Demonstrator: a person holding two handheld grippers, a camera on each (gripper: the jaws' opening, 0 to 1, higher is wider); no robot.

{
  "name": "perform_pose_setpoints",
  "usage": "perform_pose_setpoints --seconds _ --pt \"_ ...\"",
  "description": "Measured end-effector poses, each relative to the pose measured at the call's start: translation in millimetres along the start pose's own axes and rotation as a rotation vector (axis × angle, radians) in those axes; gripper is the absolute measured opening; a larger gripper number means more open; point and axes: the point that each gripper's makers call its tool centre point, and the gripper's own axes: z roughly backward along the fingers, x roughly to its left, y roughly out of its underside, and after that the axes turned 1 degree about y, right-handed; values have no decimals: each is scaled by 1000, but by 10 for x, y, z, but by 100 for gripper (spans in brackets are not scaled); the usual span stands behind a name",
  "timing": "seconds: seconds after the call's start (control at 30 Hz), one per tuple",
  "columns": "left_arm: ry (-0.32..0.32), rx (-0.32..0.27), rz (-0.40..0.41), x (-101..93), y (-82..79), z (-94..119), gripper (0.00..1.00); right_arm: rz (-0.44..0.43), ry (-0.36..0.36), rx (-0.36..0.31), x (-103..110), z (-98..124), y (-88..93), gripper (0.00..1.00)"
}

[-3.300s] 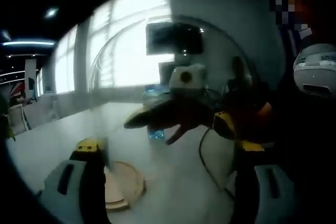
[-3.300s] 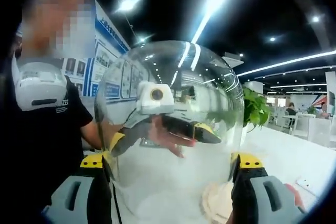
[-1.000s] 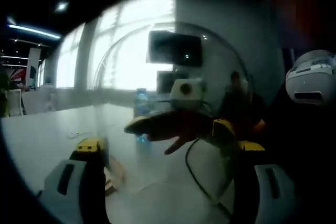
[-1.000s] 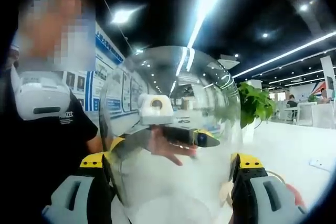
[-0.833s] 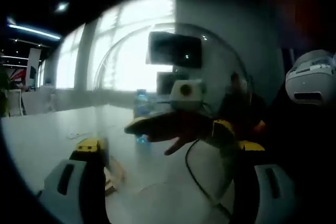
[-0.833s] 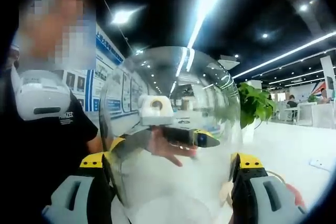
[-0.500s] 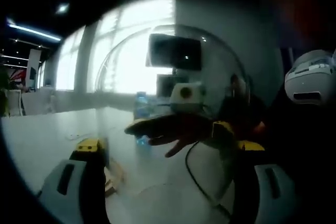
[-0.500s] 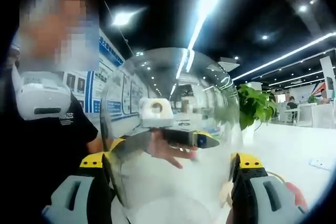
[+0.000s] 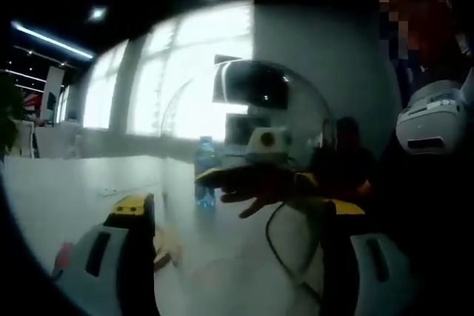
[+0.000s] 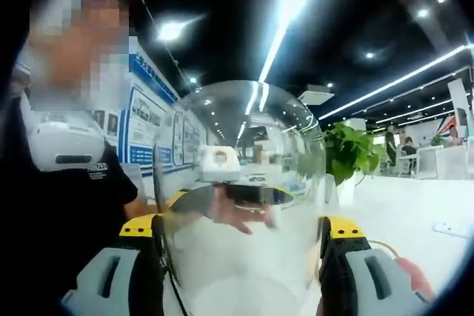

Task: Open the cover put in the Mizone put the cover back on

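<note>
Claws, left and right, each clamped on opposite sides of clear dome cover, held raised above tabletop; judged light, rigid, slippery, fragile; Mizone bottle stood beyond

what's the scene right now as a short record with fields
cover: clear glass dome, lifted off the table, held between both grippers
left gripper: jaws on either side of the dome
right gripper: jaws on either side of the dome
bottle: blue-labelled drink bottle, upright on the white table, not yet under the cover
base: round wooden base on the table
</note>
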Motion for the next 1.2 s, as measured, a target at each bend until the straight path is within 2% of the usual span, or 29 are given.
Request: perform_pose_setpoints --seconds 0.3,0.53,0.8,0.9,1.07,1.2 --pt "-24 -20 -26 5 -40 146 71 37 36 -4 21 195 -33 68" --pt "-30 -57 -20 -9 -77 279 59 37 57 -38 27 367 -83 52" --pt "-50 -53 -31 -9 -66 424 49 23 76 -47 27 410 -45 46" --pt "-76 -58 -49 16 -94 498 46 27 85 -47 41 439 -44 43" --pt "-119 -83 -61 98 -166 634 37 24 98 -73 45 522 -94 29" --pt "-161 -63 -79 166 -131 690 35 40 144 -53 11 565 -43 27"
